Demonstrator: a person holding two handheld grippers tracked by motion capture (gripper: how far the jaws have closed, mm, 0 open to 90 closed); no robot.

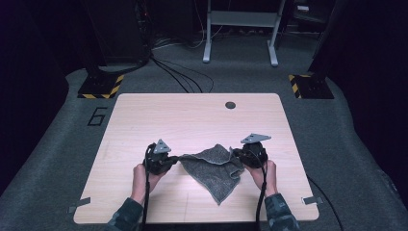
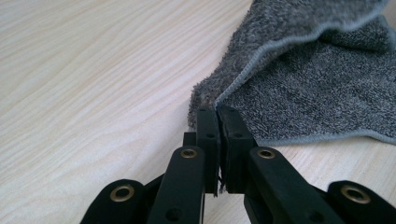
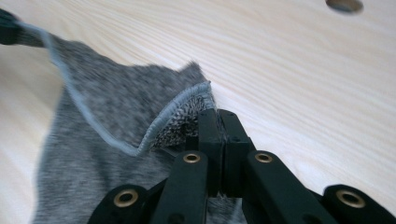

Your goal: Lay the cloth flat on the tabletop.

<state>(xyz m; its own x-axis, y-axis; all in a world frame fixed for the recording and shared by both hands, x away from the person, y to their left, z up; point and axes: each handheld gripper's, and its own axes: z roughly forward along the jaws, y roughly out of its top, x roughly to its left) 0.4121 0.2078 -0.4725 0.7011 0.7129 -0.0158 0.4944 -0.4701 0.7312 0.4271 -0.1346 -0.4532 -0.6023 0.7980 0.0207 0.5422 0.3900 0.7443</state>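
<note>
Pale wooden table (image 1: pixel 144 115) on grey carpet (image 1: pixel 57 159) bears a grey towel (image 1: pixel 214 168).

A single dark digit "6" (image 1: pixel 97 116) is marked on the grey floor, just off the tabletop's (image 1: pixel 202 115) far left corner, at about ten o'clock from the tabletop's middle. Nothing else in the pictures carries readable text.
</note>
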